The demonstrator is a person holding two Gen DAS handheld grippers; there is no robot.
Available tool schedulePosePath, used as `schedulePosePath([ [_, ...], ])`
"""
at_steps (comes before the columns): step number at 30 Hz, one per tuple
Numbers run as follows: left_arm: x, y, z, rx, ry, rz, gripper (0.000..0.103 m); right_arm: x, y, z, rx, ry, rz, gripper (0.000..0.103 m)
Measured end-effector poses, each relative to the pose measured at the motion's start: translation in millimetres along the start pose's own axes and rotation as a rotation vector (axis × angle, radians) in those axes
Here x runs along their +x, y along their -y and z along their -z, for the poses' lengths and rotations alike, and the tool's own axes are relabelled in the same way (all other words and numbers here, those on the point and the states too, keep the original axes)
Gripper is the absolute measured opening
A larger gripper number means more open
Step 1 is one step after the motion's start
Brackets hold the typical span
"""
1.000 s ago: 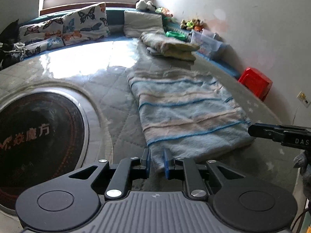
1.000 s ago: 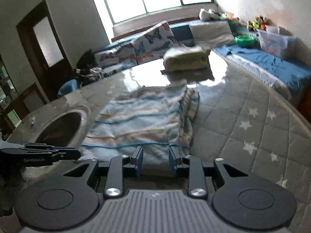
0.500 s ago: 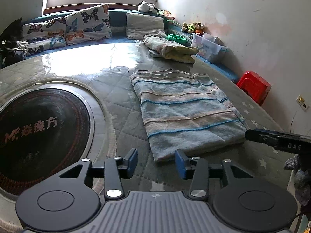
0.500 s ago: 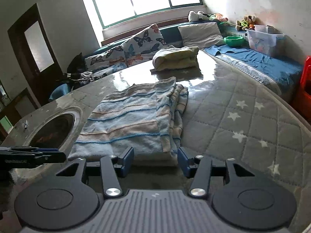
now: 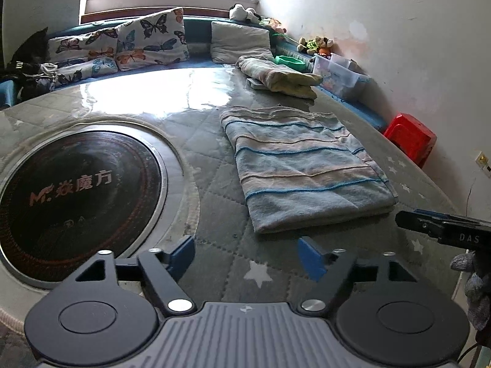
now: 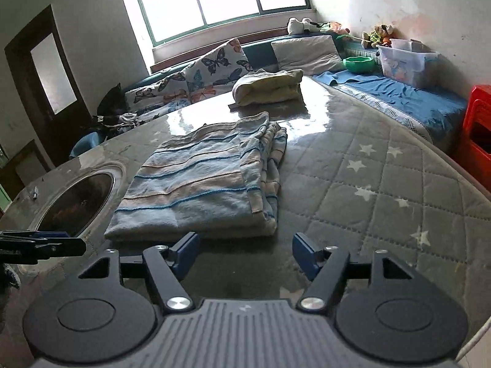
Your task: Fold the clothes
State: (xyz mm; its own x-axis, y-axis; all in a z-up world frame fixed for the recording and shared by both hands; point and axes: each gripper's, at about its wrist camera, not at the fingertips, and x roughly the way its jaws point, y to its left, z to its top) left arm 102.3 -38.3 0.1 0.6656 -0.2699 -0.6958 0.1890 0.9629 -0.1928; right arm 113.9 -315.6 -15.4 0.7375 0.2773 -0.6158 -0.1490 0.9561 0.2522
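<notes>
Blue fingers (image 5: 311, 256) of left gripper (image 5: 247, 256) and right gripper (image 6: 245, 254) spread wide, empty, near folded striped towel (image 5: 303, 165); quilted desk (image 6: 383, 184) bare rightward.

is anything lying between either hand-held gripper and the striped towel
Nothing visible. Only bare quilted table cover lies between the open left hand-held gripper and the folded striped towel, and likewise ahead of the open right hand-held gripper.

Folded towel (image 5: 307, 168) lies flat on the bench (image 5: 214, 208), round hob (image 5: 76, 190) to its left. Behind it, a second folded bundle (image 5: 279, 76) on the bench. Cushions (image 5: 147, 43) along the back under the window; box (image 5: 340, 73) and stool (image 5: 411, 138) at right.
</notes>
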Motion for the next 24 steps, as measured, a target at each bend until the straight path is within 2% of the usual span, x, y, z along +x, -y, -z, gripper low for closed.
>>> schedulePosePath([
  [2, -2.8, 0.7, 1.7, 0.003, 0.007, -0.005, 0.089, -1.3, -2.4, 1.0, -0.003, 0.001, 0.001, 0.071],
  [5, -6.6, 2.0, 3.4, 0.012, 0.017, -0.009, 0.096, -4.1, -7.7, 1.9, -0.017, 0.010, 0.016, 0.083],
  [9, -12.8, 2.2, 5.5, 0.014, 0.033, -0.012, 0.103, -7.8, -14.3, 2.4, -0.034, 0.019, 0.027, 0.084],
  [11, -15.4, 1.6, 6.4, 0.014, 0.039, -0.015, 0.103, -9.5, -16.4, 2.5, -0.033, 0.022, 0.031, 0.087],
  [13, -17.2, 0.7, 7.5, 0.012, 0.040, -0.018, 0.103, -11.3, -19.3, 3.3, -0.038, 0.025, 0.042, 0.095],
  [18, -21.7, -0.2, 10.1, 0.006, 0.043, -0.017, 0.103, -15.1, -27.8, 6.1, -0.064, 0.038, 0.071, 0.102],
  [24, -27.8, 1.0, 11.8, 0.009, 0.053, -0.012, 0.103, -20.0, -31.4, 8.7, -0.066, 0.050, 0.096, 0.103],
])
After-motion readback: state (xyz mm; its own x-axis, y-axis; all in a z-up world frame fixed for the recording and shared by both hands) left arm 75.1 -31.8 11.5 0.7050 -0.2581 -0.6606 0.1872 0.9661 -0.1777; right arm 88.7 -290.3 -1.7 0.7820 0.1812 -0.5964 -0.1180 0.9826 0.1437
